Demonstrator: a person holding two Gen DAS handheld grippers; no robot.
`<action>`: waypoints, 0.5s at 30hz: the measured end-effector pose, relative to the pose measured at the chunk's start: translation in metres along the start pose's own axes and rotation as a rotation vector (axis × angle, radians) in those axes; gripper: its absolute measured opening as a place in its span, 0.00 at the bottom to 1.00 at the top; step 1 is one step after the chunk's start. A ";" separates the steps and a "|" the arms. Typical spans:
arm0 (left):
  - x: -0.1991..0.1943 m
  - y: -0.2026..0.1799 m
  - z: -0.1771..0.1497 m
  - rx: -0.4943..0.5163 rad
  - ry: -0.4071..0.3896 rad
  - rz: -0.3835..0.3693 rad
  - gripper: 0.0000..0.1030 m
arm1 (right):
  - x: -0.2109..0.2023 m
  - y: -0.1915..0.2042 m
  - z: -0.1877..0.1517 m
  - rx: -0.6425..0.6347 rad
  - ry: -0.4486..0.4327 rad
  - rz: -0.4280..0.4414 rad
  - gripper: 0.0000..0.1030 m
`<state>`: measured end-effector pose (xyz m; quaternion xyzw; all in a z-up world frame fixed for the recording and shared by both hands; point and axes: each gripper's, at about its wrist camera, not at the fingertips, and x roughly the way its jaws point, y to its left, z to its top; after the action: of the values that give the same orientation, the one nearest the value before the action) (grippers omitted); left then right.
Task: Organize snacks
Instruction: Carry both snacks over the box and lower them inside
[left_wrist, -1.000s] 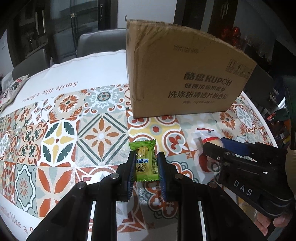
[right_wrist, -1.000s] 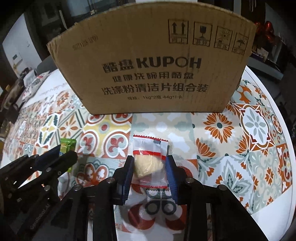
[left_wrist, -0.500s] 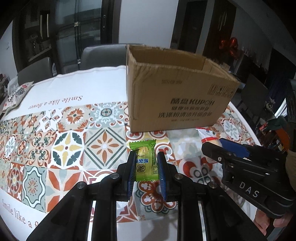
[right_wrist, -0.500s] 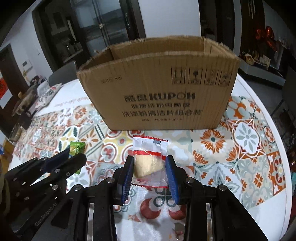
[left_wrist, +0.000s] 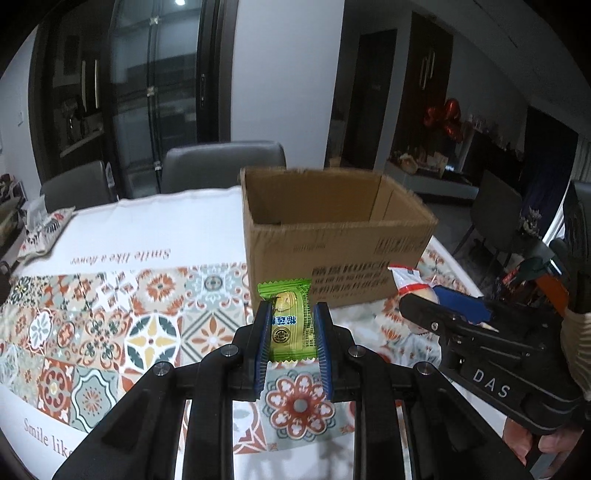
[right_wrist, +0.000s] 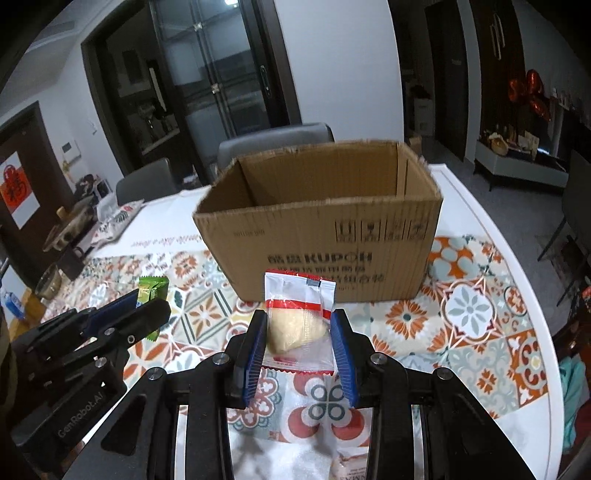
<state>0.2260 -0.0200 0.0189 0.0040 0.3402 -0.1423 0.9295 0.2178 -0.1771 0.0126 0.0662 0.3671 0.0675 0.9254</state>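
My left gripper is shut on a green wrapped snack, held above the patterned tablecloth. My right gripper is shut on a clear red-striped packet with a pale pastry. An open cardboard box stands just beyond both; its inside shows from above in the right wrist view. The right gripper shows at the right of the left wrist view, and the left gripper at the left of the right wrist view.
The round table has a tiled cloth. A patterned pouch lies at the far left. Grey chairs stand behind the table. Another packet lies below the right gripper. Cups and clutter sit off the table's left.
Both grippers have risen with their snacks. The view went from facing the box's front wall to looking down over its rim into the open top.
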 end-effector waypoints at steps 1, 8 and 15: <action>-0.003 0.000 0.003 -0.002 -0.008 -0.003 0.23 | -0.004 0.000 0.003 -0.005 -0.010 0.001 0.35; -0.017 -0.008 0.028 0.017 -0.066 -0.018 0.23 | -0.027 -0.002 0.025 -0.020 -0.076 0.015 0.35; -0.016 -0.014 0.050 0.056 -0.085 -0.006 0.23 | -0.037 -0.007 0.048 -0.045 -0.121 0.012 0.35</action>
<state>0.2427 -0.0342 0.0685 0.0228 0.2965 -0.1546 0.9422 0.2248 -0.1935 0.0714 0.0518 0.3086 0.0773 0.9466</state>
